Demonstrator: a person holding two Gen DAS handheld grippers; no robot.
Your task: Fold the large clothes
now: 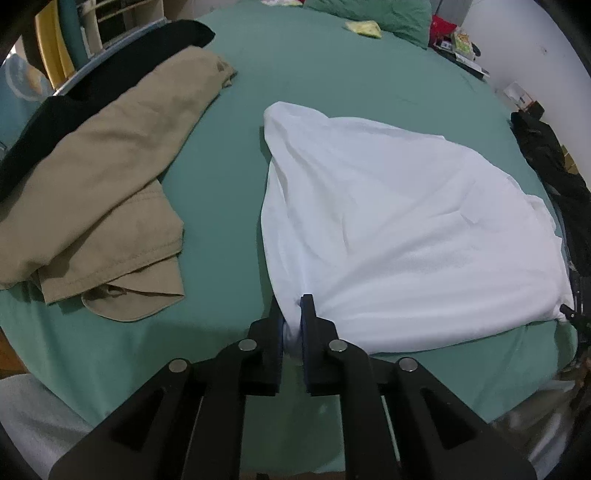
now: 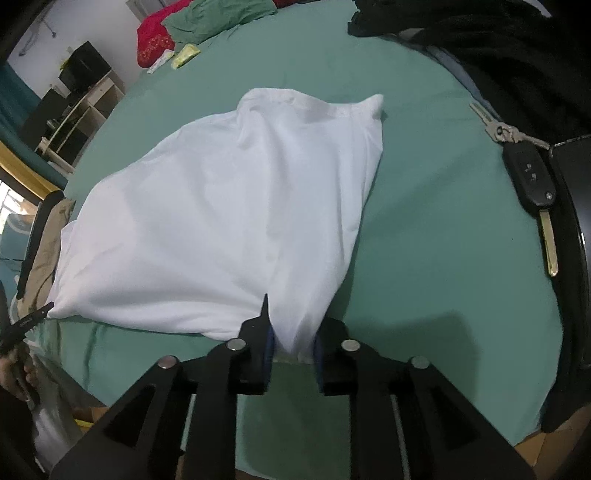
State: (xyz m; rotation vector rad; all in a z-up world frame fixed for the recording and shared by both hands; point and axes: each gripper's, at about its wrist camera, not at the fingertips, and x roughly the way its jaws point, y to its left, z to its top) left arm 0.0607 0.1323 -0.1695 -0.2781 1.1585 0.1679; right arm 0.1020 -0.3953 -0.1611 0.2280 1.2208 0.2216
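A white shirt (image 1: 399,229) lies spread on the green bed sheet (image 1: 229,206), lifted at its near edge. My left gripper (image 1: 293,325) is shut on the shirt's near left corner. My right gripper (image 2: 293,339) is shut on the shirt's (image 2: 221,221) near right corner. The left gripper's tip (image 2: 29,323) shows at the far left of the right wrist view, at the shirt's other corner. The right gripper's tip (image 1: 570,314) shows at the right edge of the left wrist view.
Tan trousers (image 1: 103,192) and a black garment (image 1: 92,85) lie left on the bed. A car key with keyring (image 2: 532,177) and dark clothes (image 2: 498,44) lie right. Green pillow (image 2: 218,18) and red item (image 2: 153,37) sit at the far end. Shelves (image 2: 74,110) stand beyond the bed.
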